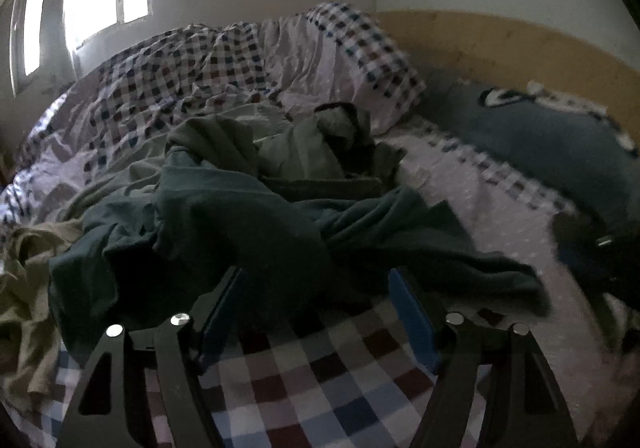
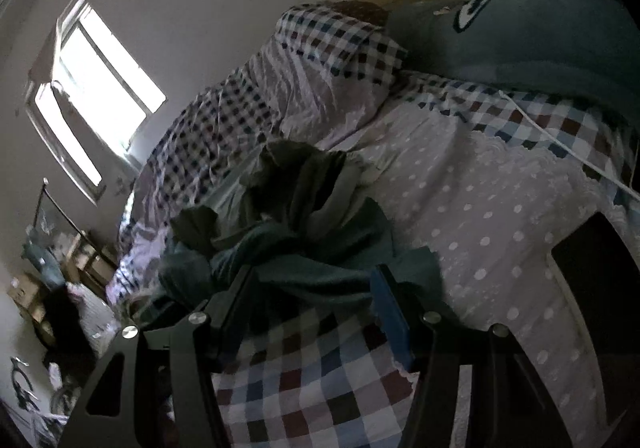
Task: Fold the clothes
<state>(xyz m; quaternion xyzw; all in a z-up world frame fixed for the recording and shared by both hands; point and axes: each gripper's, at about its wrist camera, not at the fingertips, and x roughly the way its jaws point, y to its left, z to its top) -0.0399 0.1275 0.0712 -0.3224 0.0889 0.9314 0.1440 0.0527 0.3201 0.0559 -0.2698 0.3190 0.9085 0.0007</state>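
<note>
A bed under a checked and dotted cover fills both views. On its middle lies a rumpled heap of clothes, dark green ones on top, a tan one at its left edge. The left claw tilts down toward the heap's near edge, fingers spread with nothing between them. The right claw likewise slopes down, gaping and empty, just short of the cloth.

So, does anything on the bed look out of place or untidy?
Yes. The clothes are not laid flat: a dark teal garment lies twisted in a heap with an olive green garment on the checked bedcover. A beige garment is crumpled at the left edge. A white cable trails across the bed near the blue pillow.
</note>
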